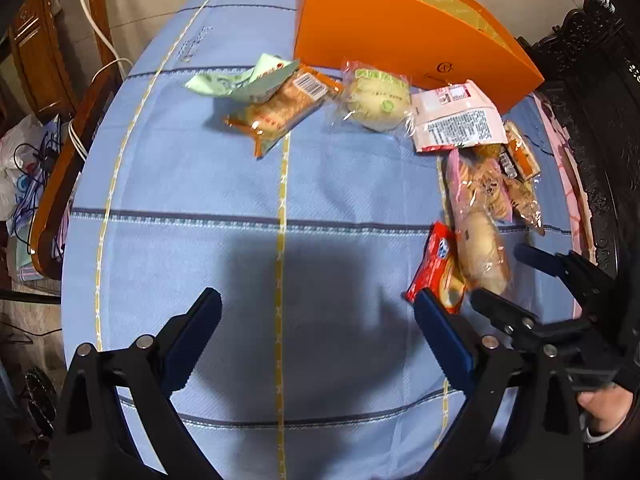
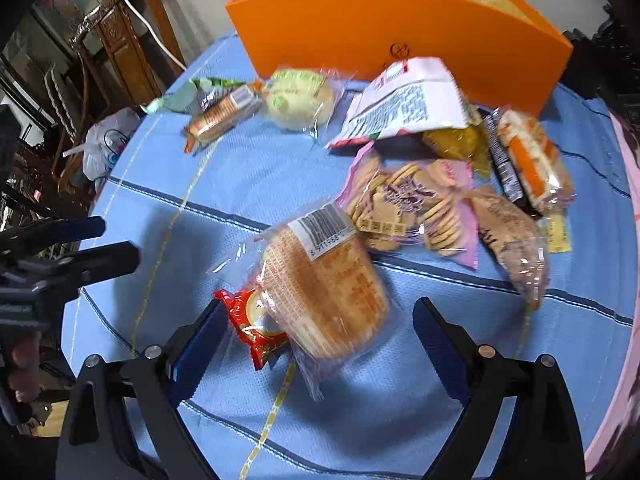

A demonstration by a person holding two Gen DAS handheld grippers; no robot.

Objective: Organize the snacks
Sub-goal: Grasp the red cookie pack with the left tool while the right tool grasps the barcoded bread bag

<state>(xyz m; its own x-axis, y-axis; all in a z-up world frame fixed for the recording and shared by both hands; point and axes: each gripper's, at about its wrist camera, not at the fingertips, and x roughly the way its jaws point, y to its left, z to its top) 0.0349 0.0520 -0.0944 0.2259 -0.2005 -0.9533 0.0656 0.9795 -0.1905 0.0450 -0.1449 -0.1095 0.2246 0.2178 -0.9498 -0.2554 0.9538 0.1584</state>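
Snack packets lie on a blue checked tablecloth [image 1: 224,184] in front of an open orange box [image 1: 384,28], which also shows in the right wrist view [image 2: 344,36]. My right gripper [image 2: 318,312] is open, its jaws on either side of a clear-wrapped bread cake [image 2: 324,292] and a small red packet [image 2: 252,328]. My left gripper [image 1: 318,300] is open and empty over bare cloth, left of that red packet [image 1: 436,268] and the bread [image 1: 484,248]. A pink bag of small biscuits [image 2: 412,208] lies beyond the bread.
Near the box lie a green-labelled bun [image 1: 376,98], an orange-striped cracker pack [image 1: 280,112], a pale green packet [image 1: 236,80] and a white-and-red bag [image 1: 456,118]. More packs [image 2: 532,156] sit at the right. Wooden furniture [image 2: 120,52] and plastic bags [image 1: 24,172] stand left of the table.
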